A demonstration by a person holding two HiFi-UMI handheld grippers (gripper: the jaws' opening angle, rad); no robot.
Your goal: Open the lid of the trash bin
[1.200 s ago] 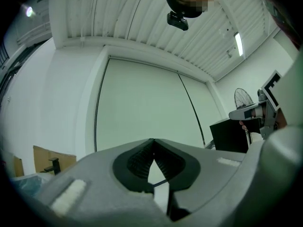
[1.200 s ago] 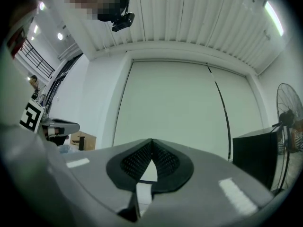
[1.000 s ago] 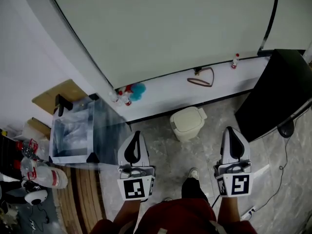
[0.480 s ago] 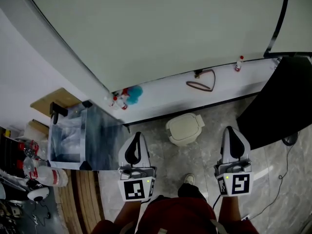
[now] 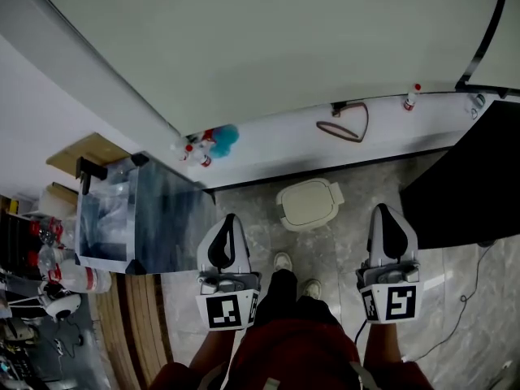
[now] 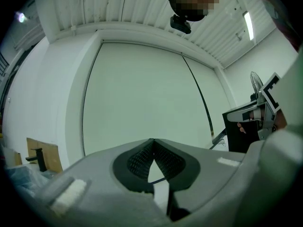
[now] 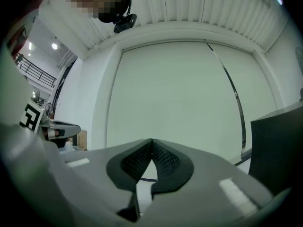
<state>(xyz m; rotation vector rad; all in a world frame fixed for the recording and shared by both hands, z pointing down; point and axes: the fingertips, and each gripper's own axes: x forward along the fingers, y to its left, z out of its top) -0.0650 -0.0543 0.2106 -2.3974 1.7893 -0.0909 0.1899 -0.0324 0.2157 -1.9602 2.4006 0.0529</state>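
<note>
A small cream trash bin (image 5: 309, 204) with its lid down stands on the grey floor against the wall's white base, seen in the head view. My left gripper (image 5: 226, 222) is held up to the lower left of the bin, its jaws shut with nothing between them. My right gripper (image 5: 385, 214) is held up to the lower right of the bin, also shut and empty. Both point at the wall, well above the bin. In the left gripper view (image 6: 152, 142) and the right gripper view (image 7: 151, 142) the tips meet, and the bin is out of sight.
A clear plastic box (image 5: 134, 215) stands at the left, with bottles (image 5: 77, 279) and clutter beside it. A dark cabinet (image 5: 471, 185) is at the right. Spray bottles (image 5: 195, 150), a blue brush (image 5: 225, 139) and a brown loop (image 5: 345, 124) lie along the ledge. The person's shoes (image 5: 294, 275) are just before the bin.
The person has stepped forward: the bin, ledge and box have slid nearer in the head view, and both shoes now show in front of the bin. Both grippers stay shut.
</note>
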